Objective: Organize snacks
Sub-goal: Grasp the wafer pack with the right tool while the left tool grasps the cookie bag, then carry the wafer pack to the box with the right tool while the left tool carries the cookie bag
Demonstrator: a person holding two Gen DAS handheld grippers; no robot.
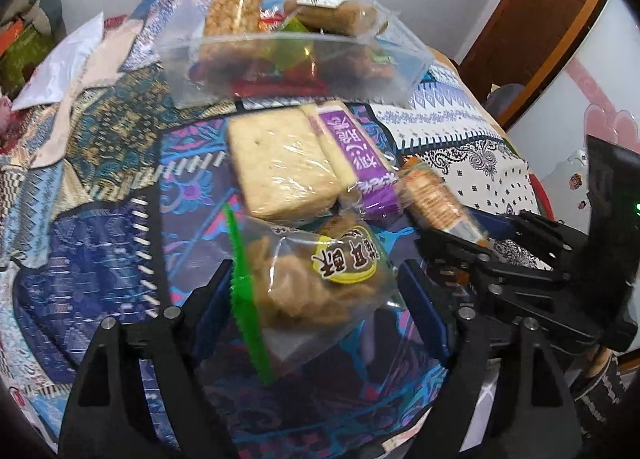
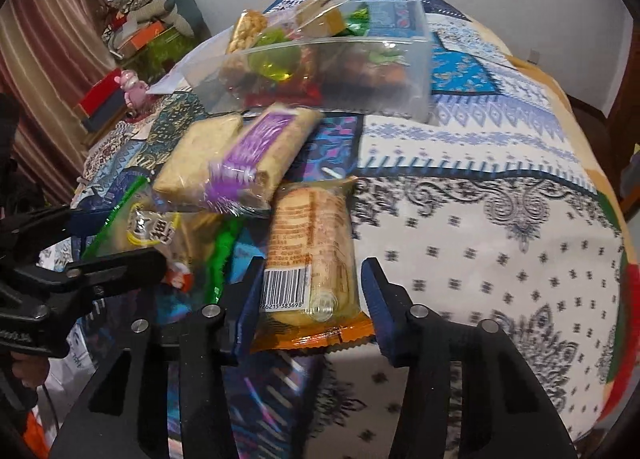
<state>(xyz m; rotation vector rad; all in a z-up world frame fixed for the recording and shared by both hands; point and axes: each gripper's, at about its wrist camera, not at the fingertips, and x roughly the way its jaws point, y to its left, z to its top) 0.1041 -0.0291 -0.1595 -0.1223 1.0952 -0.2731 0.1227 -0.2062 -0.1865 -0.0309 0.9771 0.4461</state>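
Note:
A clear plastic box [image 1: 404, 75] [image 2: 416, 95] full of wrapped snacks stands at the far side of a patchwork-covered table. In front of it lies a purple-labelled cracker pack [image 1: 288, 163] [image 2: 244, 151]. A green-edged bag of brown pastries [image 1: 316, 283] [image 2: 156, 235] lies between the fingers of my open left gripper [image 1: 316, 315]. An orange-wrapped biscuit pack with a barcode [image 2: 312, 259] [image 1: 436, 199] lies between the fingers of my open right gripper [image 2: 304, 307]. Neither gripper visibly clamps its pack. The other gripper shows in each view, the right one [image 1: 460, 255] and the left one [image 2: 120, 263].
The patchwork cloth [image 2: 480, 219] covers the table and drops off at the near and right edges. A white plastic bag [image 1: 60, 67] lies on the far left. Cluttered boxes and a pink toy [image 2: 132, 87] sit beyond the left edge, with a curtain behind.

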